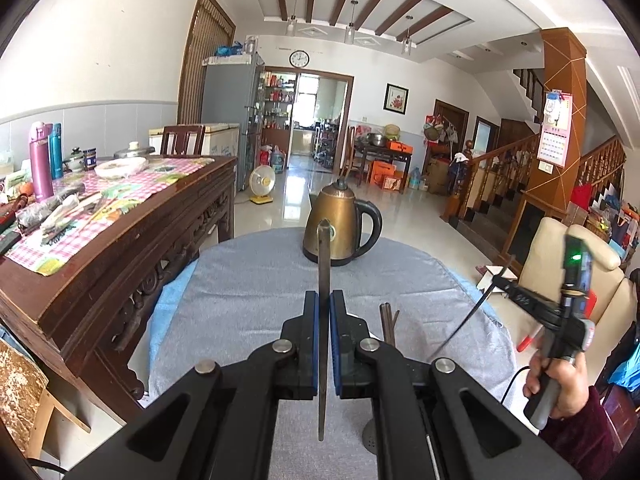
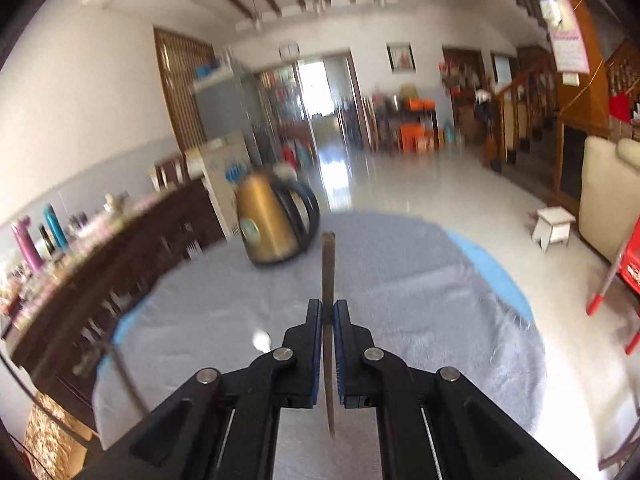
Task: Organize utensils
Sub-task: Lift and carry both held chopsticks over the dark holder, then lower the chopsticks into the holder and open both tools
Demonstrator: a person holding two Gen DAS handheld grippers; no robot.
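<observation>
Both tools grip thin utensils: left tool (image 1: pixel 324 304) a flat metal strip (image 1: pixel 324 256), right tool (image 2: pixel 328 312) a chopstick (image 2: pixel 328 264), above the tabletop (image 1: pixel 248 280).

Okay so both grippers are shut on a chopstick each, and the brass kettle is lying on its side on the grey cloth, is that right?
Not quite. The kettle stands upright on the grey cloth, not on its side; the left wrist view shows this clearly. The rest holds: the left gripper is shut on a chopstick, and the right gripper is shut on another chopstick.
</observation>
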